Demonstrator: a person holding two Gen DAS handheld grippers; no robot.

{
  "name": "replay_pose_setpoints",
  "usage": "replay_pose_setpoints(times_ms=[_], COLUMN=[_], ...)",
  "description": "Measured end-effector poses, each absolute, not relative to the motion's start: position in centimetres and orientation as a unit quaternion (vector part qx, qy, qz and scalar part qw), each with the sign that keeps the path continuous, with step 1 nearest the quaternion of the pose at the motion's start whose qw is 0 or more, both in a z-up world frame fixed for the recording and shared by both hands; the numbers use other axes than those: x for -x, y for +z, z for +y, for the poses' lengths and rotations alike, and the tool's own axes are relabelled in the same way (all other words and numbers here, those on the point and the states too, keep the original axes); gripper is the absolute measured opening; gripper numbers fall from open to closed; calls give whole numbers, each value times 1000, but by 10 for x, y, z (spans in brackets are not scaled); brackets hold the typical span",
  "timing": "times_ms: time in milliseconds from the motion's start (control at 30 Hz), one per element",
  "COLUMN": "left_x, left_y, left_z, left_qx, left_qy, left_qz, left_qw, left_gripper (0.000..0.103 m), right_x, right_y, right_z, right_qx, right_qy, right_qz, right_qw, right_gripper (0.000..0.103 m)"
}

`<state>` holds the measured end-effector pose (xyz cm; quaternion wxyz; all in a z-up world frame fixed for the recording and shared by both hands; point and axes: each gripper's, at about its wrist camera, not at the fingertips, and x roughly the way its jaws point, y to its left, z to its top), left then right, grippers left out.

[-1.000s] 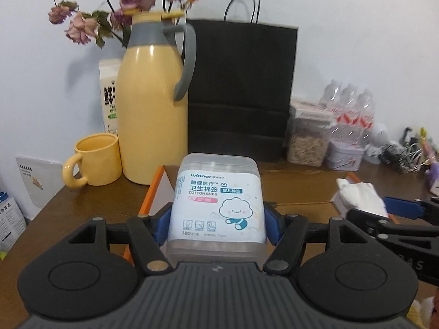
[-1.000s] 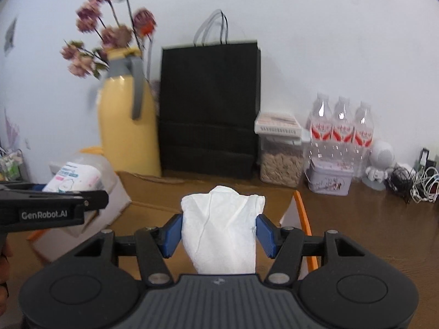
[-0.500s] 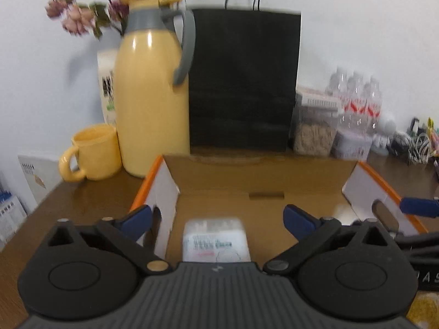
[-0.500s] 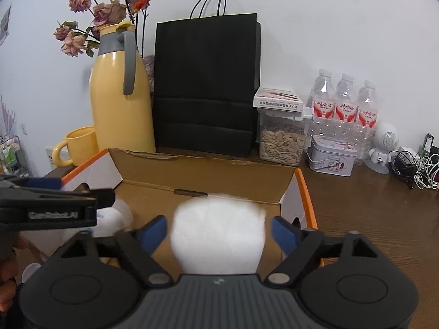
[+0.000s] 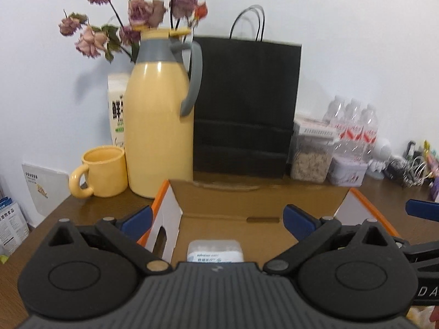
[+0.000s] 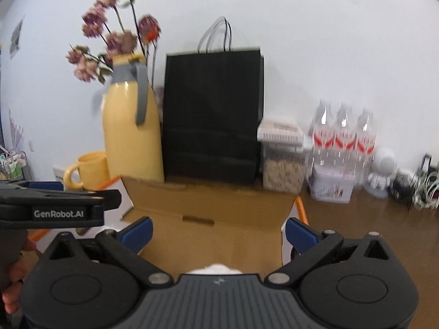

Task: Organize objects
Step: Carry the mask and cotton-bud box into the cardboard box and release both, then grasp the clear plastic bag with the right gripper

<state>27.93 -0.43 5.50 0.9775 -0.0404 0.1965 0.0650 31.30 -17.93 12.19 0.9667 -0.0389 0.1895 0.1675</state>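
Note:
An open cardboard box (image 5: pixel 258 194) with orange edges lies on the brown table; it also shows in the right wrist view (image 6: pixel 208 200). A clear box of cotton buds (image 5: pixel 215 250) lies inside it at the left. A white tissue (image 6: pixel 215 268) lies inside at the right, mostly hidden by the gripper body. My left gripper (image 5: pixel 216 219) is open and empty above the cotton buds. My right gripper (image 6: pixel 218 229) is open and empty above the tissue. The left gripper also shows from the side in the right wrist view (image 6: pixel 63 205).
Behind the box stand a yellow thermos jug (image 5: pixel 159 126), a yellow mug (image 5: pixel 101 171), a milk carton (image 5: pixel 118 115), a black paper bag (image 5: pixel 244 109), a jar of seeds (image 6: pixel 282 159), a tin (image 6: pixel 332 186) and water bottles (image 6: pixel 343 137). Cables (image 6: pixel 422 189) lie far right.
Both grippers opened and let go: the cotton buds and the tissue dropped into the box. Both grippers then rose and drew back a little.

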Motion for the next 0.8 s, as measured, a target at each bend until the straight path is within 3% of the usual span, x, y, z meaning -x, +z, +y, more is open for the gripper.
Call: replay_pose_setpoints(times_ms=[367, 800], left_x=[-211, -110], left_y=[82, 75], left_z=[0, 14], left_qx=[36, 47], left_qy=[48, 44], left_qz=[172, 184], left_qw=[983, 981], left_gripper=[103, 103], right_x=[-245, -143], right_y=[151, 137], right_z=[-185, -219], right_qx=[63, 62], right_qy=[179, 174], right_qz=[137, 146], right_qw=[972, 972], right_gripper=[103, 103])
